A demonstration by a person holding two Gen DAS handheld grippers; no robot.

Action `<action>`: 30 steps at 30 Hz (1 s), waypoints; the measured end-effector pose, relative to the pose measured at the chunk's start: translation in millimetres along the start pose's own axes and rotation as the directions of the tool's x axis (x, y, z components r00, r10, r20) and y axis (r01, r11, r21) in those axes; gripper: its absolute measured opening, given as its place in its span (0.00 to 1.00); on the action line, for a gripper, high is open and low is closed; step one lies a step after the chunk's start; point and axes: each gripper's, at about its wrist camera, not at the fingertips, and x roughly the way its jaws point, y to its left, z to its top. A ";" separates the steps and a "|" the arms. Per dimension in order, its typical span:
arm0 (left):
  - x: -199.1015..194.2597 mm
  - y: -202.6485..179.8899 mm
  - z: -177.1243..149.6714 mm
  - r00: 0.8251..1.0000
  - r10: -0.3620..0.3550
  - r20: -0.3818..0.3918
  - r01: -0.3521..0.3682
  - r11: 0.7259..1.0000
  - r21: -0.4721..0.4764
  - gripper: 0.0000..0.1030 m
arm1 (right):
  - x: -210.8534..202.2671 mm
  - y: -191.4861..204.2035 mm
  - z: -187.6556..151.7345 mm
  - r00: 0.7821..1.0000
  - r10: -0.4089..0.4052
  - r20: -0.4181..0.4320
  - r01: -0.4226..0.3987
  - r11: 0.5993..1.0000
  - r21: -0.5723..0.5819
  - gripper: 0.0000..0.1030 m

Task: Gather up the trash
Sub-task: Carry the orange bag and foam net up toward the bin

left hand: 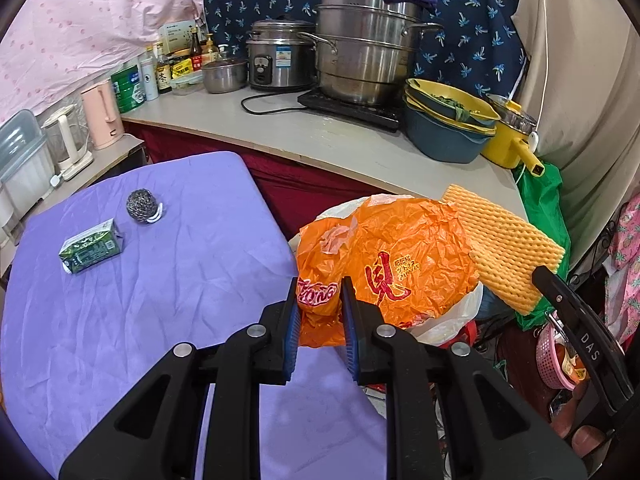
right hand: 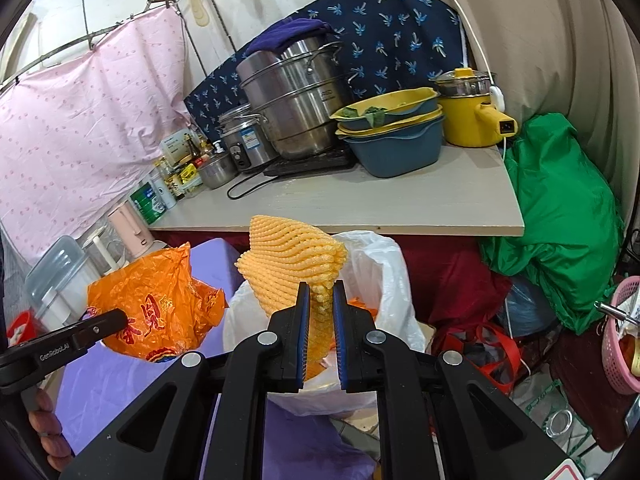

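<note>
My left gripper [left hand: 320, 292] is shut on a crumpled orange plastic bag [left hand: 404, 264], which hangs past the right edge of the purple table [left hand: 140, 320], over a white trash bag [left hand: 448, 324]. My right gripper [right hand: 321, 294] is shut on a yellow foam fruit net [right hand: 292, 256] and holds it above the same white trash bag [right hand: 380, 272]. From the right wrist the orange bag [right hand: 156, 300] shows at the left. The foam net [left hand: 504, 248] shows at the right from the left wrist. A green drink carton [left hand: 92, 246] and a steel scouring ball [left hand: 141, 205] lie on the table.
A counter [left hand: 320, 136] behind the table carries a steel steamer pot [left hand: 364, 52], a rice cooker [left hand: 276, 56], stacked basins [left hand: 448, 120], a yellow pot [right hand: 468, 108] and bottles. A green bag [right hand: 560, 220] and a pink basket [right hand: 620, 344] crowd the floor at the right.
</note>
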 end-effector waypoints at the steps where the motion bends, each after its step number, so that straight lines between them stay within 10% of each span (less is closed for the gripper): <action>1: 3.1 -2.7 0.8 1.000 -0.001 -0.003 0.001 1.000 0.003 0.18 | 0.1 -2.3 -0.4 1.000 -0.004 0.000 0.004 1.000 0.006 0.11; 30: 89.8 -32.5 14.4 0.993 0.037 -0.116 -0.035 0.999 0.013 0.18 | 47.0 -26.8 3.7 0.997 -0.053 -0.059 0.056 0.998 0.035 0.11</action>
